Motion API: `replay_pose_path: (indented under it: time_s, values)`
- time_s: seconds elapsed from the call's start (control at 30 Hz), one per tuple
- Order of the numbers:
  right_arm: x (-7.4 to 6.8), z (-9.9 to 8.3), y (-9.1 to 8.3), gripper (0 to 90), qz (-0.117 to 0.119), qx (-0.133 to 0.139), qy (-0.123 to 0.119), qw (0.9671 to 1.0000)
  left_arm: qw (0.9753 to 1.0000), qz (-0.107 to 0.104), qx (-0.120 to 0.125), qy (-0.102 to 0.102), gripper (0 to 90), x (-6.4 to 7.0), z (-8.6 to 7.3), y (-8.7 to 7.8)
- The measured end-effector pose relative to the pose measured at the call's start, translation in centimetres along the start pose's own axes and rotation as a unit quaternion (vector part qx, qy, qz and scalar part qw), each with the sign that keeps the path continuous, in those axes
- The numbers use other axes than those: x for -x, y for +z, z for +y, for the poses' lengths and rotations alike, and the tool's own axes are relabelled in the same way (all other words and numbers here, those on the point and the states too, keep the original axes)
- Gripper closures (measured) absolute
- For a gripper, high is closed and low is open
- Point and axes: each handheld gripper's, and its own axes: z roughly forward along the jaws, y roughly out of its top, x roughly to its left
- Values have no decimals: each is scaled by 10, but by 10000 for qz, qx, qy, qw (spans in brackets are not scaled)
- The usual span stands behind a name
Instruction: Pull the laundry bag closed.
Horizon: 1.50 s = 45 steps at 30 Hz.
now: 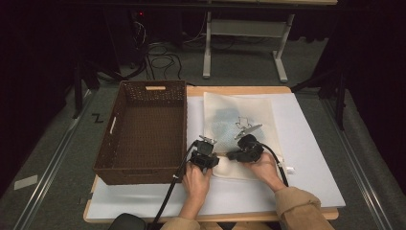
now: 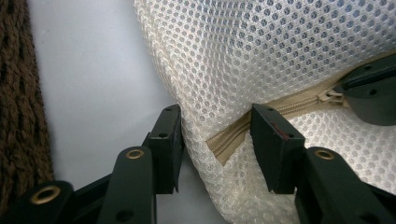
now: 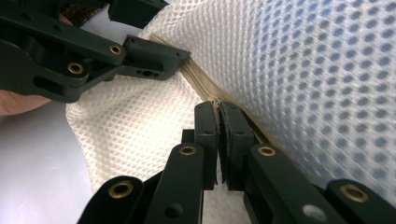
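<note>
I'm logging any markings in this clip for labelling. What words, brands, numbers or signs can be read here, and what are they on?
No readable text.
Mesh bag: a small white tag at its near right corner, too small to read.
Floor: a black Z-shaped mark left of the basket, tape or a sign, cannot tell.
Left gripper and right gripper: no lettering visible.

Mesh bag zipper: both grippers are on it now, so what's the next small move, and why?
Probably close the left gripper on the mesh bag corner first. Its jaws straddle the zipper end but stand open, while the right gripper is already shut on the zipper pull. With the corner pinned, the right could likely draw the pull along without dragging the whole bag.
</note>
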Motion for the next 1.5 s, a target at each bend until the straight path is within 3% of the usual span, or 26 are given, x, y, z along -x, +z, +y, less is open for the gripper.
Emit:
replay_pose_path:
  time_s: [0.07, 1.5]
  values:
    - [0, -1, -2, 877, 14, 20, 101, 9999, 10000, 6, 11, 3, 550, 0, 0, 0]
    - [10, -15, -19, 877, -5, 104, 173, 9998, 9999, -19, 100, 55, 550, 0, -4, 0]
